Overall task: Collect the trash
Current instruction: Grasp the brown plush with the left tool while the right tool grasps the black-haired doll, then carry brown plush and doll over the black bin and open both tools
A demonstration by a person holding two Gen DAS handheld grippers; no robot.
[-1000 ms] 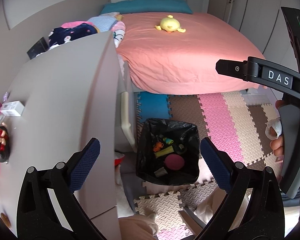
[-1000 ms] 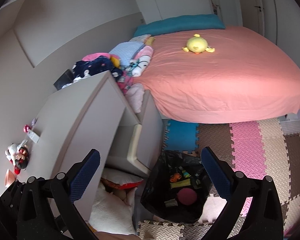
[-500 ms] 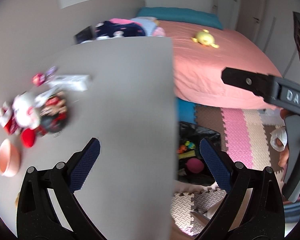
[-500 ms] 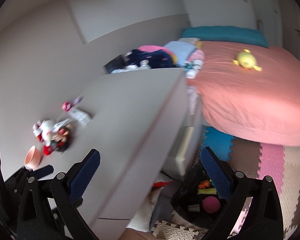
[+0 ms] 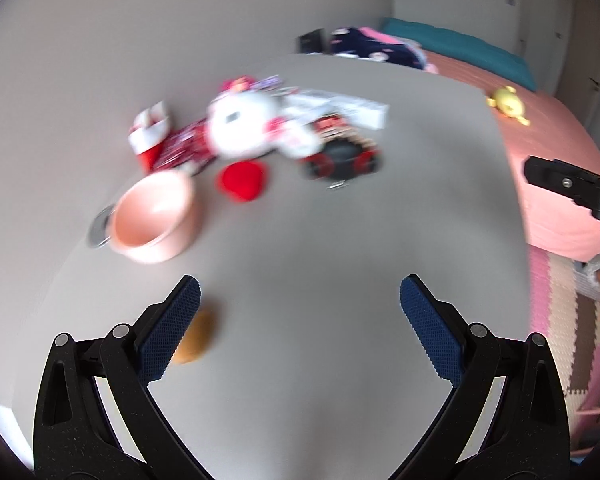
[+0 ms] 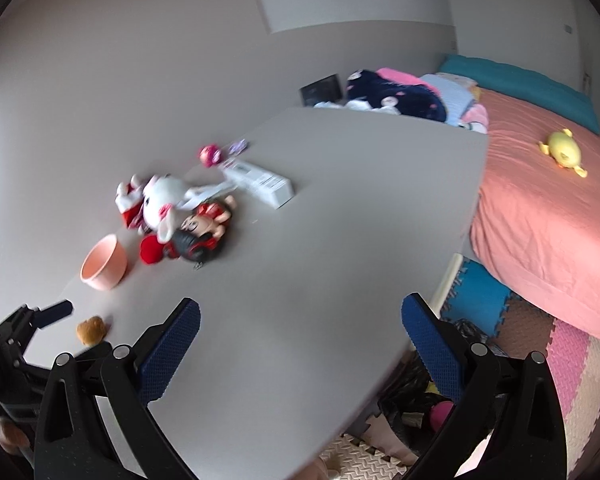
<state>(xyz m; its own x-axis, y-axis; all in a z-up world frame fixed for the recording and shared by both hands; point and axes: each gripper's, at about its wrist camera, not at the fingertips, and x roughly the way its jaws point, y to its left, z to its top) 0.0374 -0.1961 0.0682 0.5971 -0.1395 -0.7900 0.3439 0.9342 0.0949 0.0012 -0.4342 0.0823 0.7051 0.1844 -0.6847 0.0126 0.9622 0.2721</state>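
Both views have been swung away from the floor and up over the desk (image 5: 320, 240) since a second ago, so that the black bin bag (image 6: 416, 396) is now seen only at the desk's edge in the right wrist view. Inside it a pink round object (image 6: 440, 411) can be made out; the rest is hidden or blurred. On the desk a pink bowl (image 5: 154, 222) is seen with nothing visible inside it, just beside a red heart-shaped piece (image 5: 242, 179) and a heap of plush toys (image 5: 252, 128). A white box (image 6: 260, 186) lies further back. A small brown scrap (image 5: 194, 334) lies just beside the left gripper (image 5: 300, 326), whose jaws are spread wide with nothing between them. The right gripper (image 6: 300, 344) is likewise held wide apart and unladen.
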